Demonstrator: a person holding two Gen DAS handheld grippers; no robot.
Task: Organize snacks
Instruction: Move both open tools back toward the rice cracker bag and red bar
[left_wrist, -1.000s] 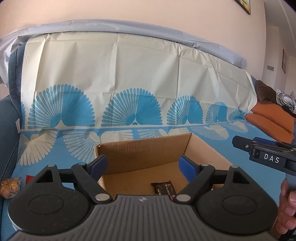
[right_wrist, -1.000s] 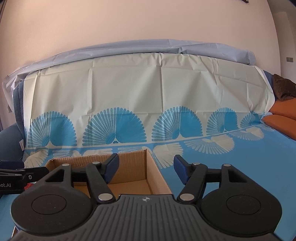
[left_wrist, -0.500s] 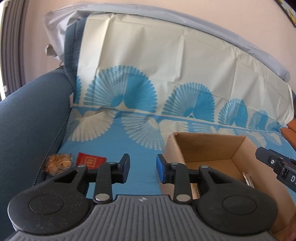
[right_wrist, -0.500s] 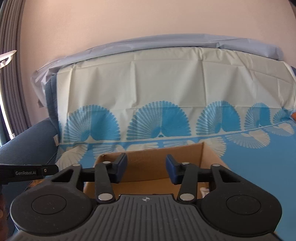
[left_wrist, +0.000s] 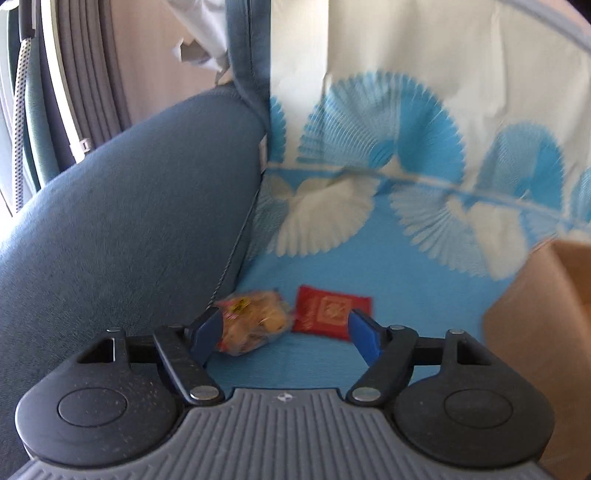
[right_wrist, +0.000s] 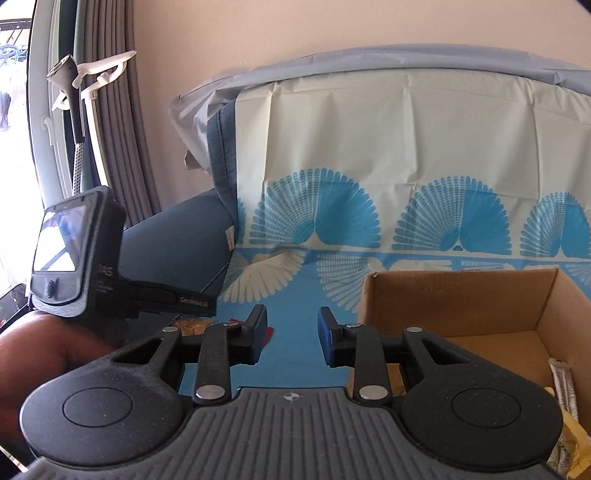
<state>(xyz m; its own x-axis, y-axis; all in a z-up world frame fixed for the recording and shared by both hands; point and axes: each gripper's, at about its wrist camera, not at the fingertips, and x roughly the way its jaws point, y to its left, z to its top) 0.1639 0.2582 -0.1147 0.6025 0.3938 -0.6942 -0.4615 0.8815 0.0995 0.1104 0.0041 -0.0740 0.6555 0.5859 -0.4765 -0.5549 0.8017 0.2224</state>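
Two snacks left out on the blue sofa cover (left_wrist: 369, 266), at its left edge by the armrest (left_wrist: 129, 221): clear snack bag (left_wrist: 251, 325) touching red packet (left_wrist: 330, 312). Left gripper (left_wrist: 284, 332) angled down at them, jaws opening wide, nothing gripped, likely for pickup. Right gripper (right_wrist: 291, 332) narrow, empty, beside cardboard box (right_wrist: 480, 295) already holding wrappers.
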